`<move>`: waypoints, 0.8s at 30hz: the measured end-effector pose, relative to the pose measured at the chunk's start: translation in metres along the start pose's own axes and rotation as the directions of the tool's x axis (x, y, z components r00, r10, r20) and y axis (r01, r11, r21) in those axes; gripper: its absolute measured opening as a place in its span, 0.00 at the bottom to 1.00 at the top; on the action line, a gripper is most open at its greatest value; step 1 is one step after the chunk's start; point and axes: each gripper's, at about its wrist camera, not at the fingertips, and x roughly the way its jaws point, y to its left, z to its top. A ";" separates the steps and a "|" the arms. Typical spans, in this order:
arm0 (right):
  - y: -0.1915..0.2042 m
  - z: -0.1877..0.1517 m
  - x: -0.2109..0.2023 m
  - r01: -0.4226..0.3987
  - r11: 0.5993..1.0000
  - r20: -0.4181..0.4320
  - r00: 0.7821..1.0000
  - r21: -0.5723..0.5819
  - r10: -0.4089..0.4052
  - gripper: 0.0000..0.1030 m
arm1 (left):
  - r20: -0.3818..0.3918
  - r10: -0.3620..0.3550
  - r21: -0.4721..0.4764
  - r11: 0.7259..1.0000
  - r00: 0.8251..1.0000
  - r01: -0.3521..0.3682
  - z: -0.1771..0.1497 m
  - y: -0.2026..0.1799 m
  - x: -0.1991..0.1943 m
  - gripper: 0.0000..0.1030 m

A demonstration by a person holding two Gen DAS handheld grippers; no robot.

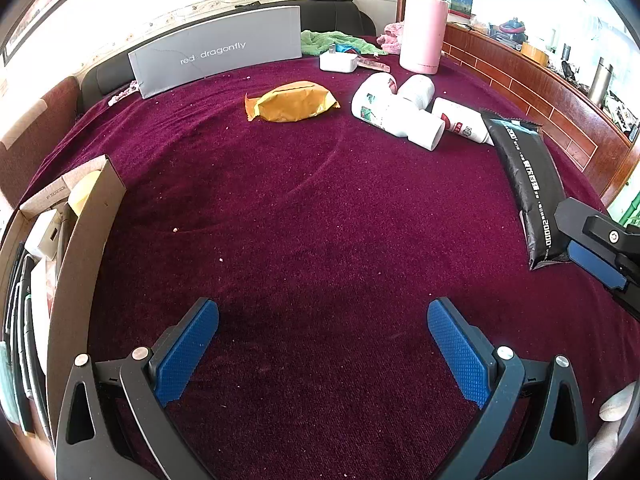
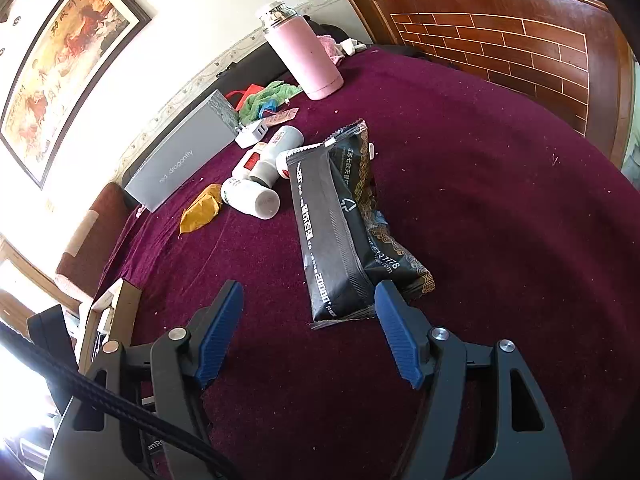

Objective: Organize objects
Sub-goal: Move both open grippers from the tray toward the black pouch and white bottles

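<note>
Maroon cloth covers the counter, dotted with pale crumbs; both tools hang above it with their blue pads apart. Left tool is spread wide over bare cloth with nothing between its pads; a cardboard box stands at its left side, already holding a few flat things on edge and something yellow. Right tool is also spread; the near end of a long black packet lies between its pads, close against the right pad, though no squeeze on it is visible. That packet rests partly on a second dark packet with gold patterning, the two lying side by side and overlapping. Beyond them lies a cluster of white bottles on their sides, touching one another; a crumpled yellow wrapper sits just left of the cluster. Further back stands a pink flask with a metal cap, upright; near it are a green cloth and a white charger. A grey box lettered "red dragonfly" stands along the far edge; a framed painting hangs on the wall behind; a wooden cabinet with brick-like panels borders the right side.
</note>
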 end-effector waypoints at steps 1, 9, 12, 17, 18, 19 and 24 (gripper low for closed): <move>0.000 0.000 0.000 0.003 1.000 -0.001 1.000 -0.001 -0.003 0.66 | 0.000 0.000 0.000 1.000 1.000 0.000 0.000 0.000 0.000 0.98; 0.001 -0.001 0.001 0.006 1.000 0.002 1.000 -0.004 -0.006 0.67 | 0.000 0.000 0.000 1.000 1.000 0.000 0.000 0.000 0.001 0.98; 0.000 -0.001 -0.002 -0.007 1.000 0.013 1.000 0.003 0.007 0.67 | 0.000 0.000 0.000 1.000 1.000 0.000 0.001 0.000 0.002 0.98; -0.004 -0.001 -0.003 -0.026 0.999 0.018 1.000 0.025 0.025 0.67 | 0.000 0.000 0.000 1.000 1.000 0.000 0.001 0.000 0.002 0.98; -0.004 -0.001 -0.002 -0.025 0.999 0.016 1.000 0.024 0.025 0.68 | 0.000 0.000 0.000 1.000 1.000 0.000 0.001 0.000 0.002 0.98; -0.003 -0.001 -0.002 -0.025 0.999 0.015 1.000 0.022 0.025 0.68 | 0.000 0.000 0.000 1.000 1.000 0.000 0.001 0.000 0.002 0.98; -0.003 -0.001 -0.004 -0.037 0.999 0.019 0.999 0.019 0.036 0.69 | 0.000 0.000 0.000 1.000 1.000 0.000 0.002 0.000 0.002 0.98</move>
